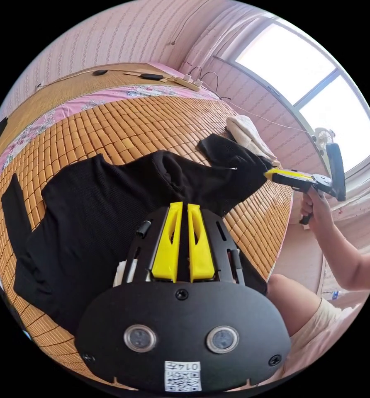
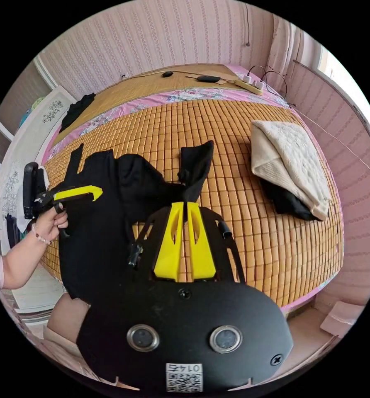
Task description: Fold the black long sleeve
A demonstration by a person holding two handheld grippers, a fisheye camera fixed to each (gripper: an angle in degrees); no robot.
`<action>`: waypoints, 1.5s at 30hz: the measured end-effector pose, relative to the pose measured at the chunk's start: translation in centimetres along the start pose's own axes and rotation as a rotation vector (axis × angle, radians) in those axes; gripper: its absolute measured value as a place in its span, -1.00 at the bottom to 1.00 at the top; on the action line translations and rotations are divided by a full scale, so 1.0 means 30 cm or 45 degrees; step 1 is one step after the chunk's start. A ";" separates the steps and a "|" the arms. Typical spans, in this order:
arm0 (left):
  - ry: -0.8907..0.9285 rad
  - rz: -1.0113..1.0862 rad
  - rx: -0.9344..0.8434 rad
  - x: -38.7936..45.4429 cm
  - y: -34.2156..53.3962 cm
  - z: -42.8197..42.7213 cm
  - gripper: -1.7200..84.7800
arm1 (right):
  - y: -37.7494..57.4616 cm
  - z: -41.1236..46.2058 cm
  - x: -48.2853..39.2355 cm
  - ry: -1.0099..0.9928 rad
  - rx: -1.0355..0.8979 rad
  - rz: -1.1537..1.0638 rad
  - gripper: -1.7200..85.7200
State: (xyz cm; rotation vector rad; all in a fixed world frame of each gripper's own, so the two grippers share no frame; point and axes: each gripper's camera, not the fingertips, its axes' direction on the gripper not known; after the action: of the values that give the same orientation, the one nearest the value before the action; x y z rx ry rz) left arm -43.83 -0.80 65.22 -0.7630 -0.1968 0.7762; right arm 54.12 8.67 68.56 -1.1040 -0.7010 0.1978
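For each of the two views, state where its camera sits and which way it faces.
Left gripper view: rides behind the left gripper, facing across the black long sleeve on the bamboo mat toward the window; a hand holds the right gripper.
Right gripper view: behind the right gripper, pinching a sleeve, facing the headboard wall; a hand holds the left gripper.
Shared: shirt, mat, cream blanket.
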 end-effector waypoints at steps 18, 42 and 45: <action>-0.112 0.110 -0.353 0.112 -0.417 0.365 -0.83 | 0.202 0.134 0.412 0.067 -0.147 0.482 -0.89; -0.251 0.292 -0.226 0.186 -0.494 0.410 -0.85 | 0.591 -0.109 0.557 -0.150 -0.316 0.599 -0.60; -0.189 0.259 -0.389 0.164 -0.494 0.502 -0.84 | 0.589 -0.019 0.504 -0.210 -0.362 0.587 -0.65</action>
State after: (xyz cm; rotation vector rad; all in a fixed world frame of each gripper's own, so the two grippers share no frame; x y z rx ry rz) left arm -38.46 3.97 85.70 -1.0259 -0.3819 1.0111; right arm 69.47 23.57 59.40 -1.5282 -0.6236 0.6021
